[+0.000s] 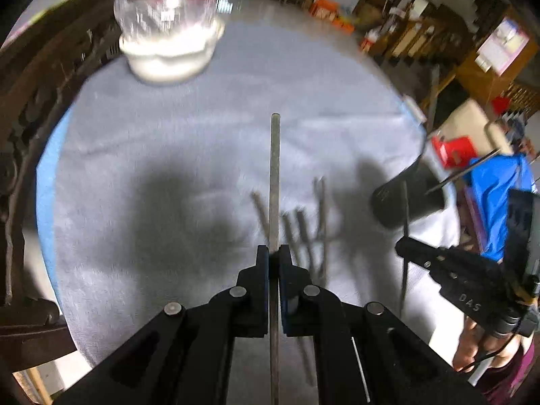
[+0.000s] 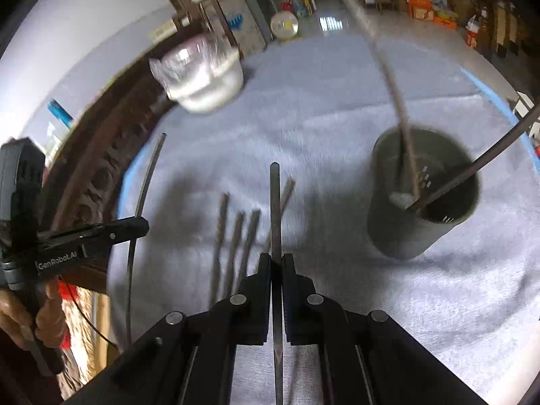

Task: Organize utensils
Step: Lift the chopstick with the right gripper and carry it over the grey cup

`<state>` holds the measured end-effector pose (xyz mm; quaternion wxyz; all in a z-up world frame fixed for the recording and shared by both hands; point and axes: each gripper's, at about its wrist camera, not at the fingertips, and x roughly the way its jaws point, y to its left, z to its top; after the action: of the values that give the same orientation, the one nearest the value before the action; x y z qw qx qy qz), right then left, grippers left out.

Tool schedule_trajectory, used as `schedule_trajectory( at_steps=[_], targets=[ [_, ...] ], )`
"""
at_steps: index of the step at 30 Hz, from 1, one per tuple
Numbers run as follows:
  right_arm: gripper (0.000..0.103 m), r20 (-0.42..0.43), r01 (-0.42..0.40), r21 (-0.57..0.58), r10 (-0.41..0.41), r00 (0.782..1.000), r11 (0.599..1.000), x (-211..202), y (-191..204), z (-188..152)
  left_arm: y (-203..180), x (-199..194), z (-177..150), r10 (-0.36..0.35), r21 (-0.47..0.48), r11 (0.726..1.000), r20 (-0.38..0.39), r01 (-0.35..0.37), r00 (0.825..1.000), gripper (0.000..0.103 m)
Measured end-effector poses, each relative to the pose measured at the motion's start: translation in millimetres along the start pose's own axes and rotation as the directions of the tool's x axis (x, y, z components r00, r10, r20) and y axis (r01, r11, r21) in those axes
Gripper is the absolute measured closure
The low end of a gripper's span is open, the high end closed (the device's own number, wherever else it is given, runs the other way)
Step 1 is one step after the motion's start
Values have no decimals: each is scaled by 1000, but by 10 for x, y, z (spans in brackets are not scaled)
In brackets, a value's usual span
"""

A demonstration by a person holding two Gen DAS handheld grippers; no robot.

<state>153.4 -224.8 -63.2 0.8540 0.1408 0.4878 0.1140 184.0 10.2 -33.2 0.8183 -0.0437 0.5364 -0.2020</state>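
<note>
My left gripper is shut on a long metal chopstick that sticks out straight ahead, above the grey cloth. My right gripper is likewise shut on another metal chopstick. Several more chopsticks lie side by side on the cloth just below both grippers. A dark round utensil holder stands to the right with a few long utensils leaning in it. The left gripper shows at the right wrist view's left edge, the right gripper at the left wrist view's right edge.
A white bowl covered with clear plastic stands at the far left of the table. Carved dark wooden furniture runs along the table's left side. A person's hand grips the left tool. Cluttered shelves and boxes stand beyond the table.
</note>
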Motion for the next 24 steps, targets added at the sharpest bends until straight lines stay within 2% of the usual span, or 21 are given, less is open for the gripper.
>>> schedule_trajectory(
  at_steps=[5, 7, 10, 14, 17, 18, 20, 24],
  targets=[
    [96, 148, -53, 26, 48, 988, 998, -459, -55, 78, -204, -435, 43, -30, 29, 999, 159, 25, 987, 98],
    [96, 220, -73, 31, 64, 973, 997, -648, -91, 109, -308, -540, 41, -30, 44, 999, 215, 21, 976, 98],
    [96, 327, -84, 50, 64, 943, 995, -932, -157, 127, -485, -658, 65, -33, 62, 998, 307, 15, 951, 98],
    [96, 471, -93, 60, 53, 881, 994, -1260, -244, 160, -652, -787, 165, -50, 66, 998, 410, 26, 911, 98],
    [96, 577, -93, 52, 46, 815, 994, -1448, -311, 191, -790, -832, 260, -53, 65, 998, 470, 25, 881, 98],
    [96, 600, -80, 49, 35, 799, 996, -1464, -328, 219, -836, -831, 284, -56, 66, 997, 489, 27, 870, 98],
    [96, 658, -51, 45, 9, 753, 998, -1523, -371, 255, -944, -821, 336, -72, 67, 997, 526, 43, 847, 98],
    [96, 729, -12, 66, -40, 684, 998, -1562, -466, 337, -1134, -768, 446, -92, 76, 995, 578, 58, 811, 98]
  ],
)
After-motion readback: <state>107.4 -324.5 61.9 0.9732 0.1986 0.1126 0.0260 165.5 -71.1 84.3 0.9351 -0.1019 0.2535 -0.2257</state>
